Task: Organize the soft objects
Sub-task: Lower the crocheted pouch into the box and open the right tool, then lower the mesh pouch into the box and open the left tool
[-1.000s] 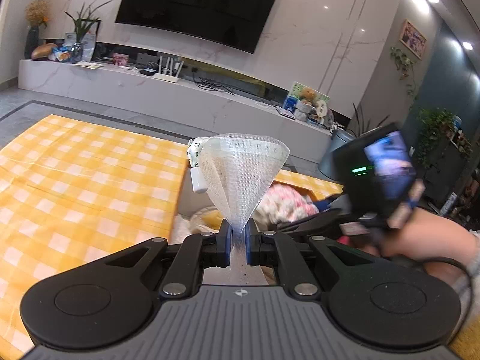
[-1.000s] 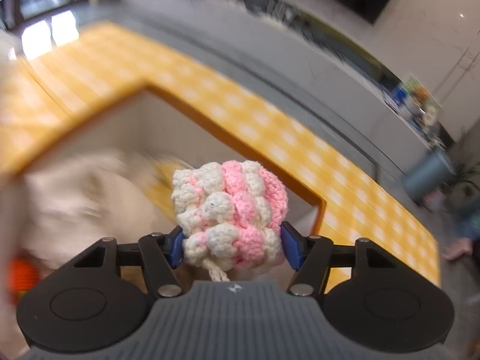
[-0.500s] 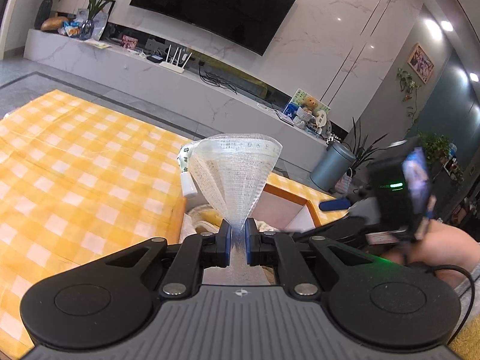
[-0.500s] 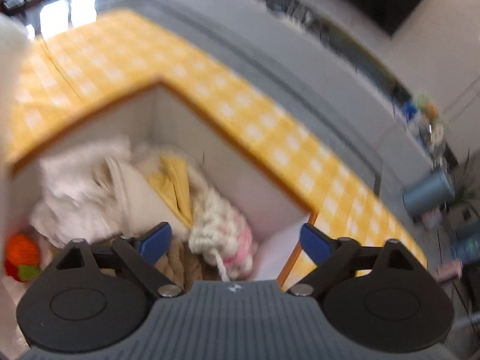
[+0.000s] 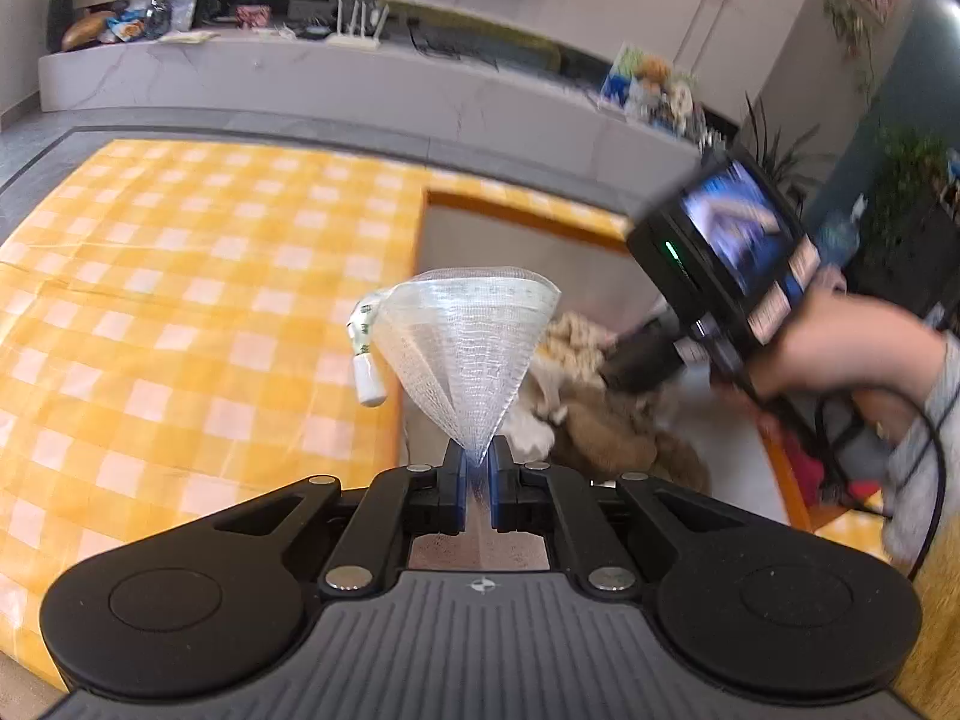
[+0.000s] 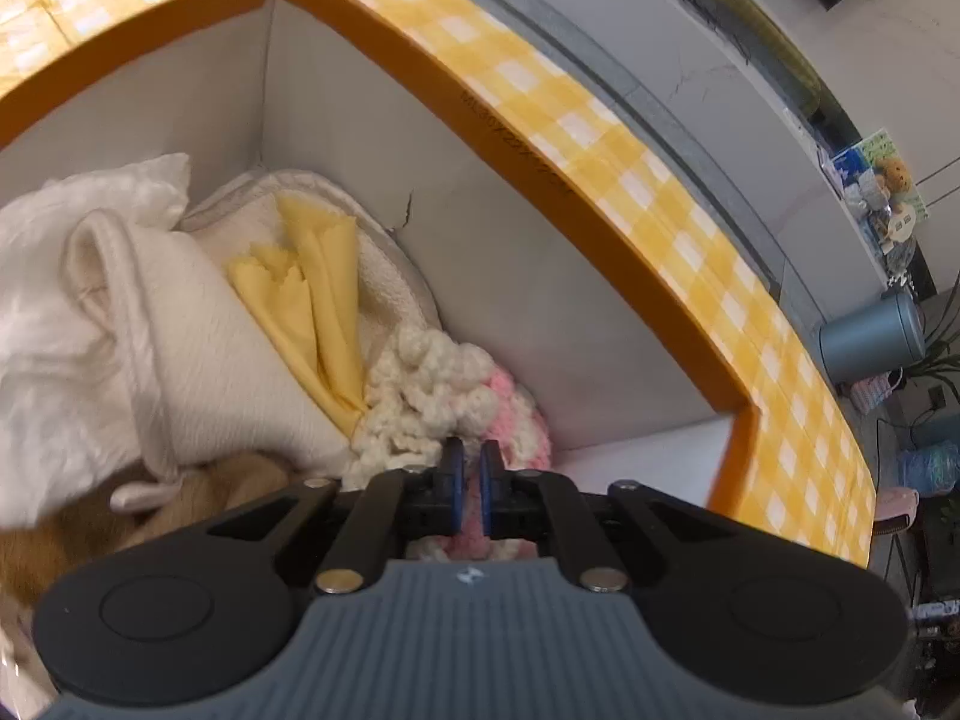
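Left hand-held gripper [image 5: 477, 480]: clenched on the pinched tip of a white mesh pouch [image 5: 465, 345], which fans upward above the box edge. Right hand-held gripper [image 6: 467, 489]: jaws have just closed, nothing between them; pink-and-white crochet ball [image 6: 456, 405] lies released in the white box [image 6: 540, 276] beside yellow cloth [image 6: 318, 294] and cream towels [image 6: 198, 360].

Bright, even daylight is filling both fisheye views; edges are bowing strongly, motion blur is smearing the hand [image 5: 840, 348] and background, and a ceiling light [image 5: 951, 6] is glaring.
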The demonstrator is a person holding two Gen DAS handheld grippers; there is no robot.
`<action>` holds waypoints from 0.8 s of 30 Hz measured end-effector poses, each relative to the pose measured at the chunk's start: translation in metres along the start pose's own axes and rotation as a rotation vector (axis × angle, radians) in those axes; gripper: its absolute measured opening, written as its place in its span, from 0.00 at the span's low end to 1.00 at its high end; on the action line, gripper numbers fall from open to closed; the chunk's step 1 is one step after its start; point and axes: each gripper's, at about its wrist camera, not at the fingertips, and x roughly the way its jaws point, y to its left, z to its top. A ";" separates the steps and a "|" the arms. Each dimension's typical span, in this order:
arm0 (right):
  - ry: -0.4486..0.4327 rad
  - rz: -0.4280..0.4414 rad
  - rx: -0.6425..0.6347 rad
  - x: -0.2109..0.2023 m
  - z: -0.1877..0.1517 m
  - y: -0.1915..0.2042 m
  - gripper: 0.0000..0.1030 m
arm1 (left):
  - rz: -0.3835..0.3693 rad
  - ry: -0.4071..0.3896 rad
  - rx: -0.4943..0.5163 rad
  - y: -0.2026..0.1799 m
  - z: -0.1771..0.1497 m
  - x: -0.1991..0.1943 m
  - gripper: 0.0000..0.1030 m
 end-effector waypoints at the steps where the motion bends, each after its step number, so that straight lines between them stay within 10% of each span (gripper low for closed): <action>1: 0.009 -0.003 -0.010 0.003 0.002 0.002 0.01 | 0.003 0.008 0.003 -0.002 -0.001 0.003 0.07; 9: 0.039 -0.106 -0.151 0.010 0.003 0.031 0.02 | 0.125 0.025 0.080 -0.022 -0.004 0.020 0.07; 14: -0.061 -0.080 -0.020 -0.021 -0.010 0.014 0.12 | 0.143 0.039 0.069 -0.025 0.000 0.024 0.13; 18: -0.191 -0.072 0.042 -0.060 -0.028 -0.006 0.26 | 0.057 -0.027 0.075 -0.028 0.003 0.008 0.88; 24: -0.374 -0.073 0.266 -0.117 -0.062 -0.046 0.40 | 0.098 -0.190 0.086 -0.045 0.007 -0.022 0.94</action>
